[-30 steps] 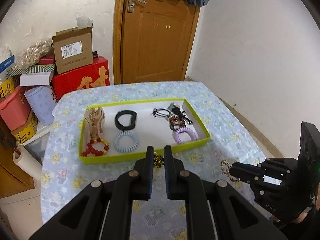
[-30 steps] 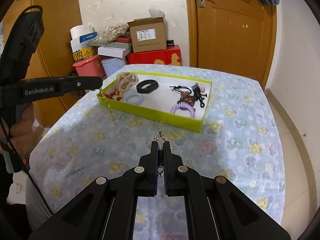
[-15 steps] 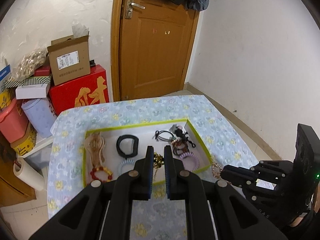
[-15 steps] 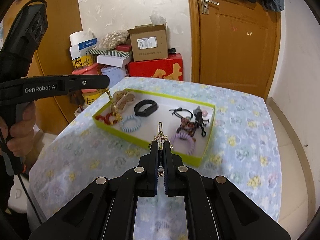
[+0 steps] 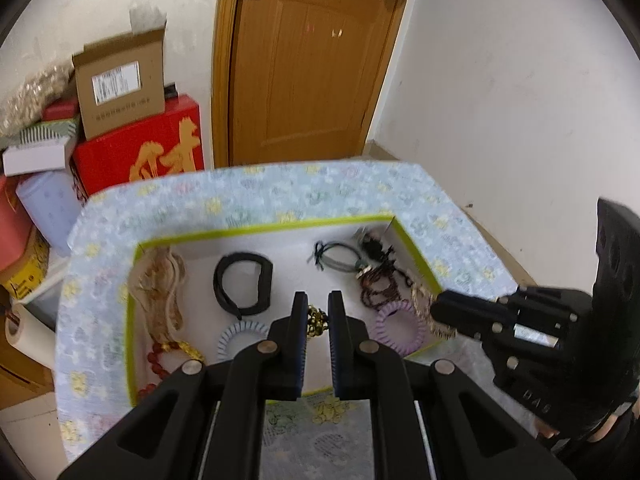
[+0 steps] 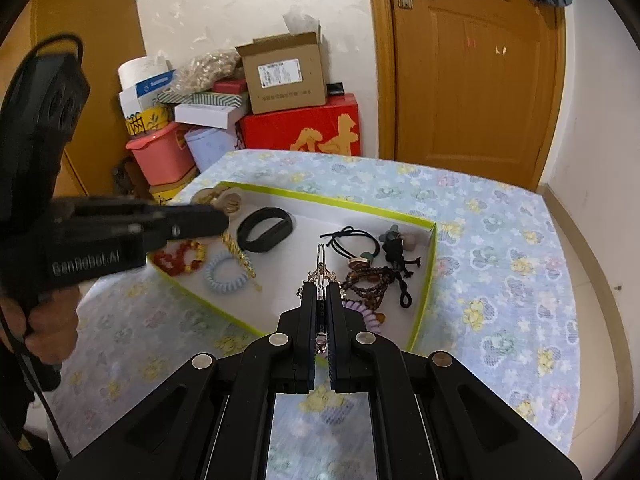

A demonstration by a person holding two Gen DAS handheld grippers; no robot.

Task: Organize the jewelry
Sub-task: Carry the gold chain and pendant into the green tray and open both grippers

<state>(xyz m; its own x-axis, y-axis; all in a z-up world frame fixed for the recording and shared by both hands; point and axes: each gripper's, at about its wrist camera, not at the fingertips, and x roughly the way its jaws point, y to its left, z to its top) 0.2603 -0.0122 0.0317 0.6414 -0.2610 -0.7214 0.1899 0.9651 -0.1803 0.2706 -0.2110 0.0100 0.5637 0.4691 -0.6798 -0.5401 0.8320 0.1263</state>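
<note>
Left claw (image 5: 317, 318) sits low at six o'clock in its own view, jaws drawn narrow and pinching a gold chain (image 5: 316, 321) whose beads bunch between the pads; from the right wrist view that chain (image 6: 240, 258) dangles at about nine o'clock over the tray's left end, its tail near the blue coil tie (image 6: 222, 273); right claw (image 6: 321, 294) is clamped tight on an ornate metal hair clip (image 6: 321, 264), which sticks out at twelve o'clock from the tips and hangs above the tray's white floor; both pieces are thus over the tray (image 5: 260, 233) but, by my reading, neither is set down yet; beyond the tips the tray already holds a lilac coil tie (image 5: 396, 326) at about four o'clock in the left view, a red bead bracelet (image 5: 170, 350) at eight, a beige claw clip (image 5: 160, 280) at nine, a black band (image 5: 243, 283) near centre, a brown bead strand (image 5: 380, 286) and black hair ties (image 5: 340, 256) toward two o'clock; on the visible flowered cloth (image 5: 280, 188) around the tray I see no loose jewelry, though the claws hide part of its near edge; so the sorting looks close to finished, with these two held items seemingly the last; what remains is lowering and releasing each into a free patch; farther back stand boxes (image 5: 120, 80) at ten o'clock and a door (image 5: 312, 60) at twelve.
</note>
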